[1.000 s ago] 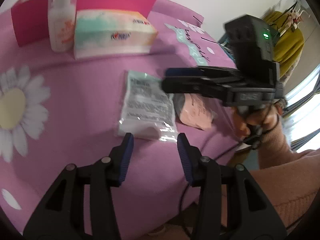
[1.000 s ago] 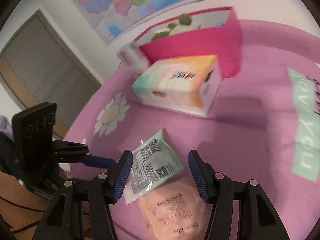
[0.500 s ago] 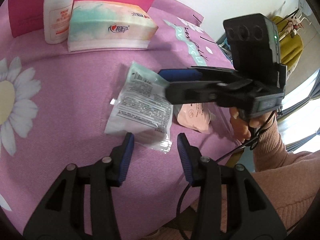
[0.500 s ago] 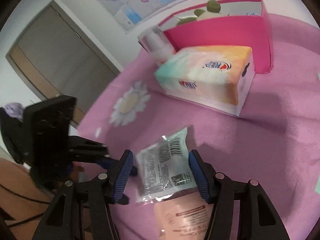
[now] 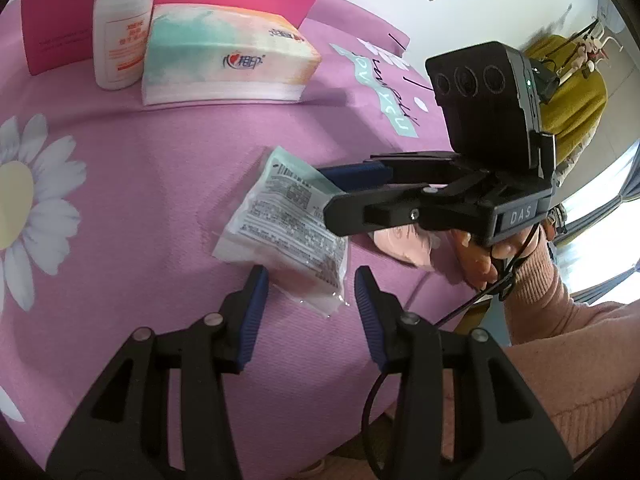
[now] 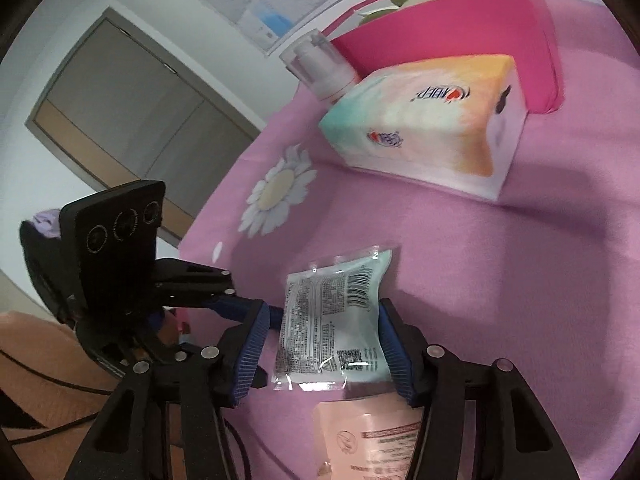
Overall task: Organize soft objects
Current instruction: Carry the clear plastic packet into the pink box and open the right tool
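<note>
1. Mint-green crinkly plastic pouch flat on pink cloth, near front edge, btwn right gripper jaws, spread, w/ small gaps.
2. Left gripper jaws apart, pouch corner just ahead.
3. Pastel tissue pack well back, bare cloth btwn.

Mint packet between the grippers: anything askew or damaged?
The mint packet lies skewed, one end overlapping the pink packet. No tear or spill shows. The tissue pack and bottle stand tidy by the pink box.
</note>
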The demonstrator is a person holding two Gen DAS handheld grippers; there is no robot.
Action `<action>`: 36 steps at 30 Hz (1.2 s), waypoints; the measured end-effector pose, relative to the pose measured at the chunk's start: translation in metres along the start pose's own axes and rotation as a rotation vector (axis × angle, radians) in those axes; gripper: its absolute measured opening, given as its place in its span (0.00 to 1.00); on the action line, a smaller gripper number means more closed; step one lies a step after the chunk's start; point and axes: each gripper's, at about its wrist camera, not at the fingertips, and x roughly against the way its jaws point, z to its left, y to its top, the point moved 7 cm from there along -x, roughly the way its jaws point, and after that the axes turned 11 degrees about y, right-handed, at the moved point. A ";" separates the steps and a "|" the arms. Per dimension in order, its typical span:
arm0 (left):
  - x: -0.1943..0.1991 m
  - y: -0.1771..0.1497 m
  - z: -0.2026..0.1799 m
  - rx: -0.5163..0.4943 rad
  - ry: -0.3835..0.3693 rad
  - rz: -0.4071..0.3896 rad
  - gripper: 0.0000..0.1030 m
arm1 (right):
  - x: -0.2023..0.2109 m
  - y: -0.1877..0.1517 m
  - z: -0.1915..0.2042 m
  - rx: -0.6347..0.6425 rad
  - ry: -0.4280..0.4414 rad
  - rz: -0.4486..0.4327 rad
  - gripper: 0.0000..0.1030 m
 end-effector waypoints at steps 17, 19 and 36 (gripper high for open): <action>0.002 0.024 -0.008 0.005 0.066 -0.054 0.36 | 0.020 0.001 0.005 -0.015 -0.045 -0.122 0.15; 0.006 0.030 -0.008 0.003 0.066 -0.064 0.36 | 0.024 0.004 0.007 -0.018 -0.050 -0.141 0.15; 0.043 0.109 -0.012 -0.079 0.135 -0.205 0.36 | 0.076 0.065 0.031 0.065 -0.110 -0.296 0.15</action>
